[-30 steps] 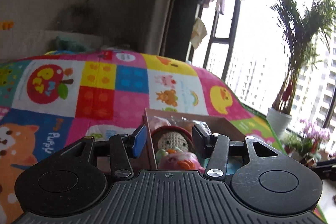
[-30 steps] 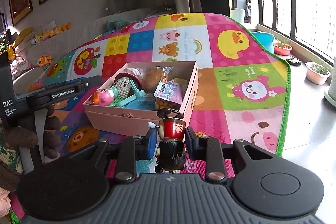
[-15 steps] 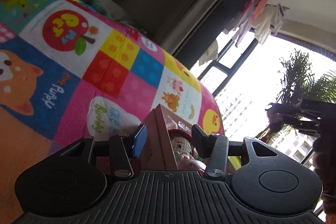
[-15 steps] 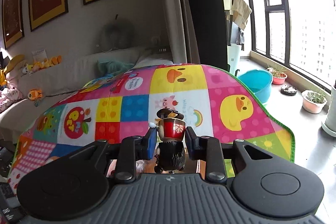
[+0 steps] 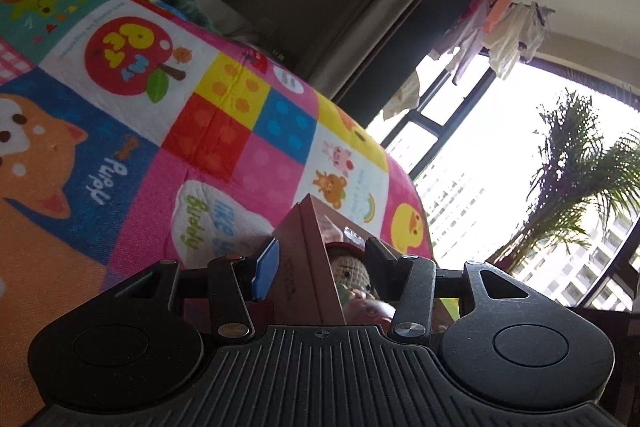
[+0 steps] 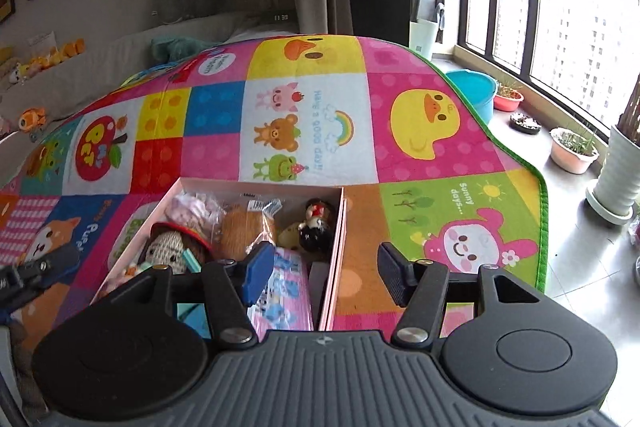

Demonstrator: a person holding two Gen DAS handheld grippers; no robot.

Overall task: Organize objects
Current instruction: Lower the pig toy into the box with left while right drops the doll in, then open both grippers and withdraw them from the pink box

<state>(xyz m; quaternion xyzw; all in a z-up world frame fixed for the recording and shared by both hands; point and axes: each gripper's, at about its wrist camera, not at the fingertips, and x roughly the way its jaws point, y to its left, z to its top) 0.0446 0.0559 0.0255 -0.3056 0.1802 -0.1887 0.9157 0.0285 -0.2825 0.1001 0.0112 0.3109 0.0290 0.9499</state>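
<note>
**A:** What is the main thing here?

**B:** A shallow pink cardboard box sits on a bright patchwork play mat printed with ducks, a rainbow and a rabbit. The box is full of small toys.

**A:** Which toys can you make out?

**B:** In the right wrist view, a small figurine with a red cap and dark body lies in the far right corner of the box, against its right wall. A crocheted doll with a red hat lies on the left side, a brown snack in clear wrap sits between them, and a pink packet with blue pictures lies nearest the camera.

**A:** What is the right gripper doing?

**B:** Its fingers have just been opening and now stand about half apart, holding nothing. They hang above the box's right wall.

**A:** And the left gripper?

**B:** It is rolled to one side. Its fingers are about half apart and straddle the box's wall; whether the pads press on it, I cannot tell.
</note>
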